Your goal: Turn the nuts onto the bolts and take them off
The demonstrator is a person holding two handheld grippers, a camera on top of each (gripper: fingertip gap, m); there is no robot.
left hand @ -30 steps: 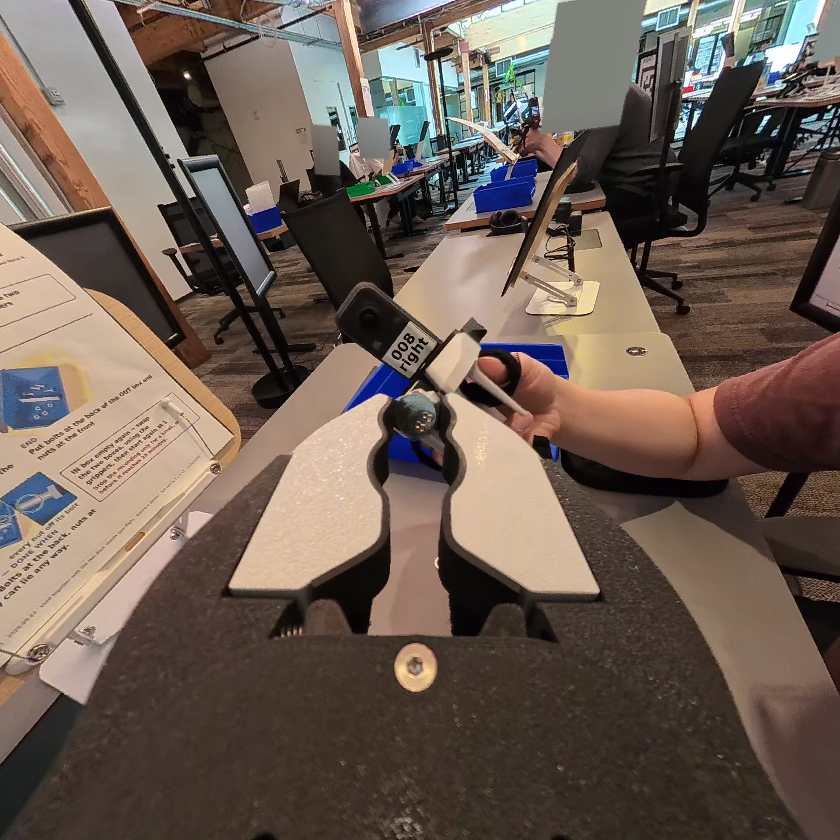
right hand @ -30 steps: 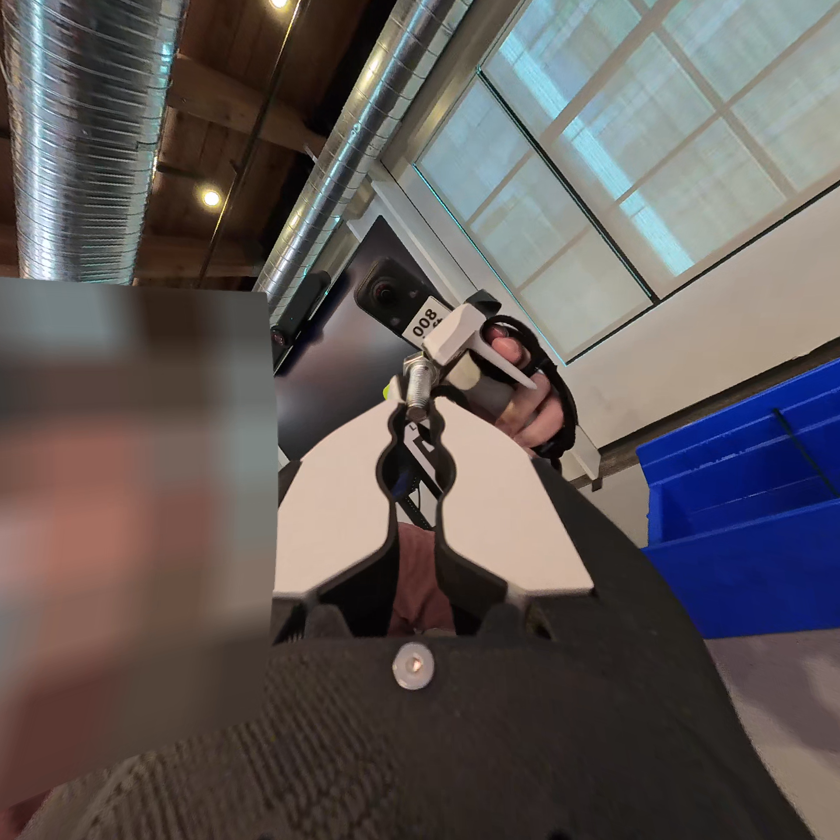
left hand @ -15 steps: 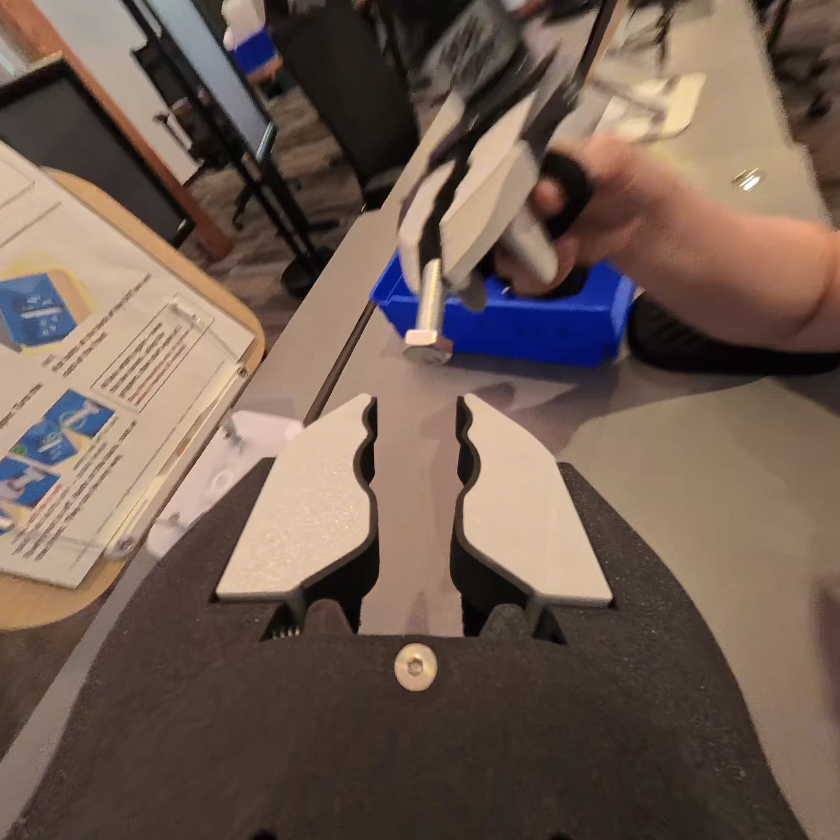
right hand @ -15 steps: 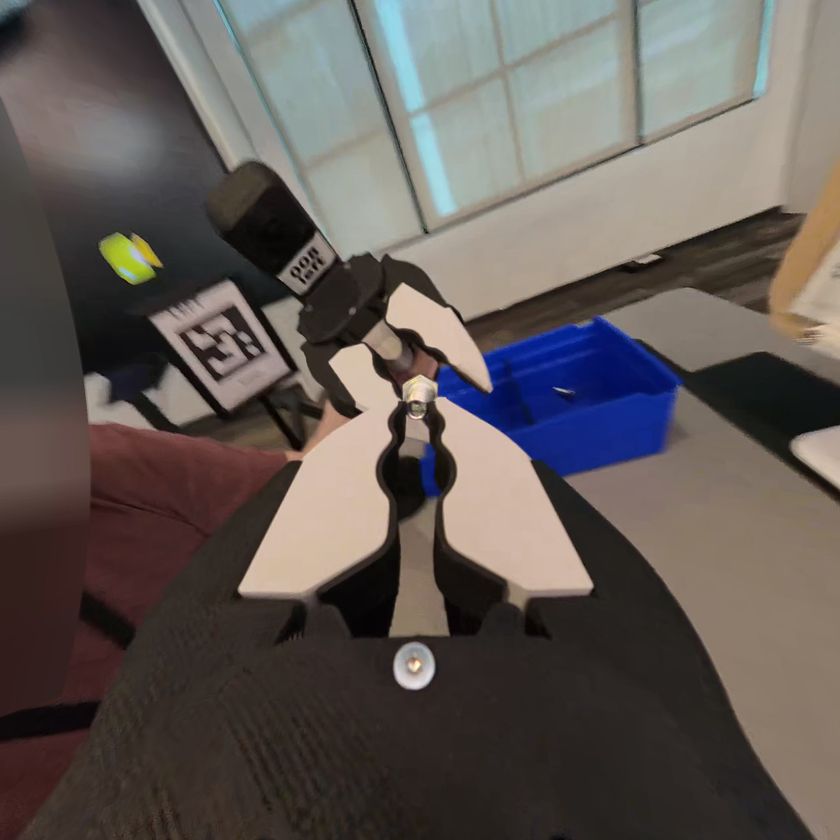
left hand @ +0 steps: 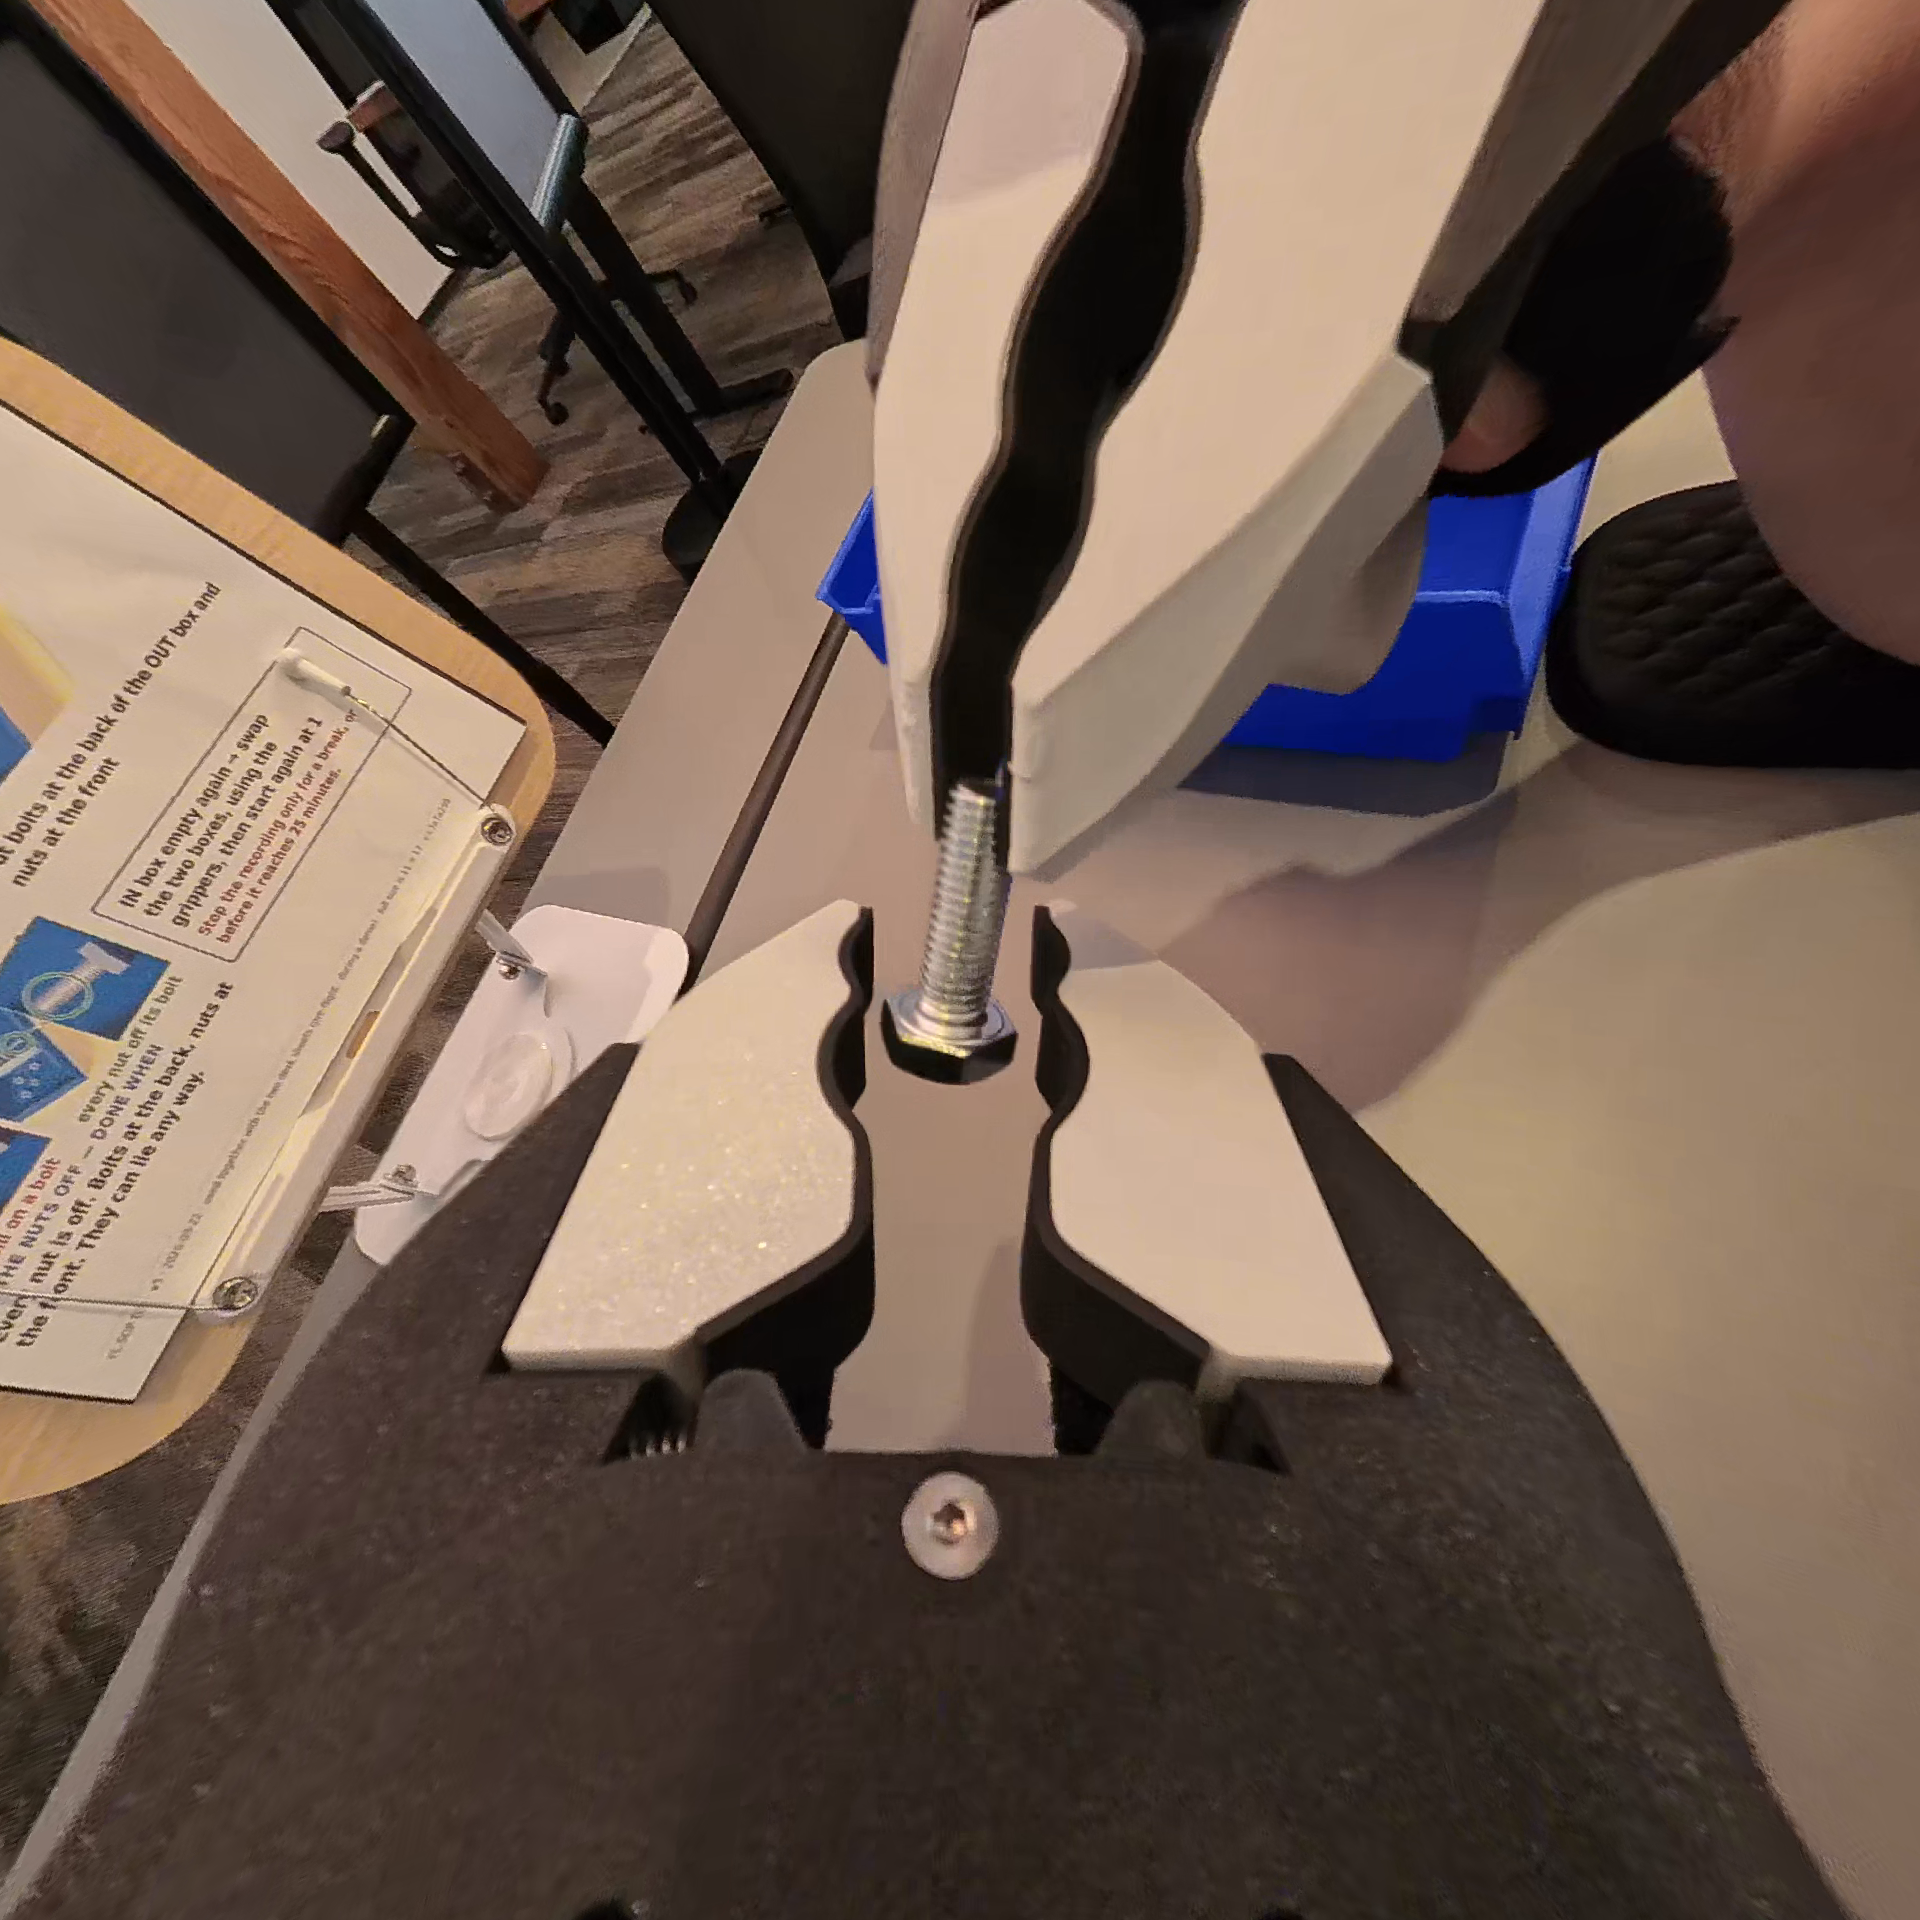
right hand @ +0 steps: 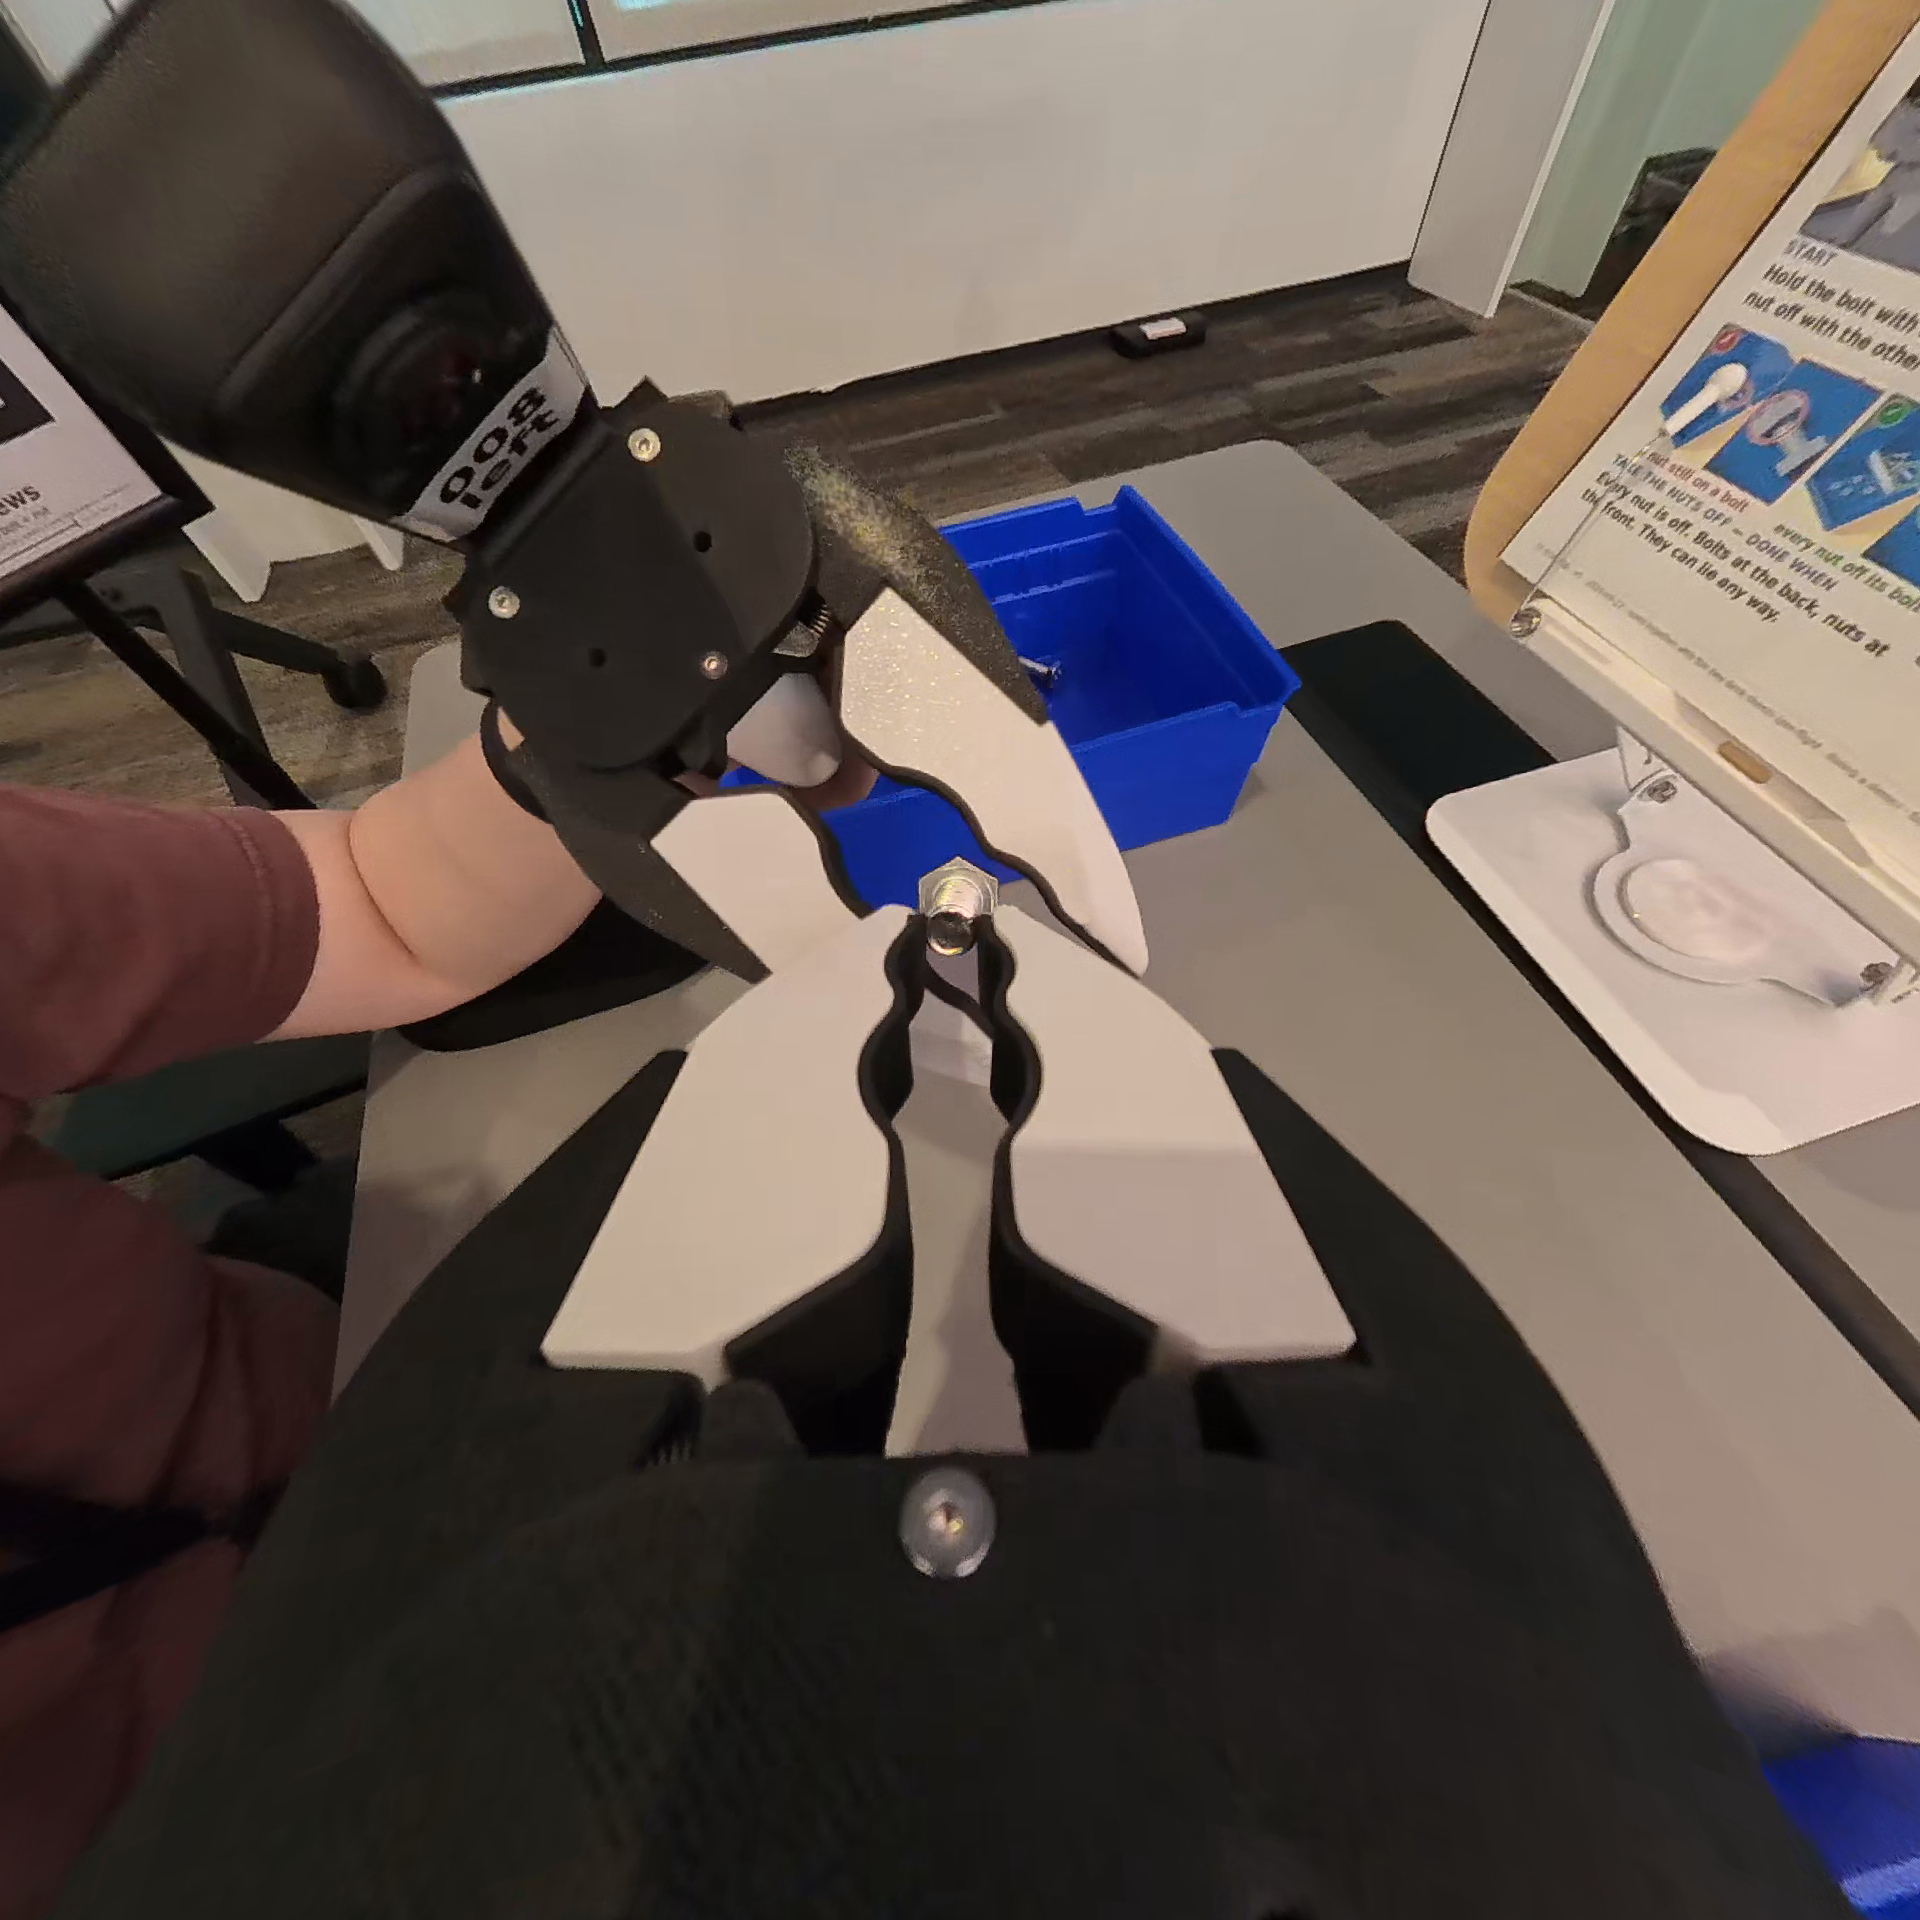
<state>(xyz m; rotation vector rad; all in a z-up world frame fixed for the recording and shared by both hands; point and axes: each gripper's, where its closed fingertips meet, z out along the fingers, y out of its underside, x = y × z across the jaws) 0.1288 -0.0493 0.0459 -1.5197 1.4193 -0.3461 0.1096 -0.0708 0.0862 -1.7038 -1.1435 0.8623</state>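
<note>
A silver bolt (left hand: 961,914) hangs threads up, hex end down. My right gripper (left hand: 971,790) comes in from above and is shut on the threaded tip. My left gripper (left hand: 948,925) is open, and the bolt's hex end (left hand: 948,1029) sits between its fingers with a gap on each side. In the right wrist view my right gripper (right hand: 951,935) pinches the bolt (right hand: 954,914) at its tips. The left gripper's fingers (right hand: 997,790) spread to either side of the hex end there. I cannot tell whether the hex is a head or a nut.
A blue bin (left hand: 1455,665) stands on the grey table (left hand: 1558,1143) behind the grippers; the right wrist view shows it (right hand: 1143,644) with a small part (right hand: 1039,670) inside. An instruction board (left hand: 208,935) on a white stand (right hand: 1662,935) borders the table. A black pad (left hand: 1714,644) lies beside the bin. Across from one pair of fingers to the other is roughly 4 cm.
A second ago both grippers held the bolt up in the air. The left gripper let go and opened. The right gripper brought the bolt down so its hex end sits between the left fingers.
</note>
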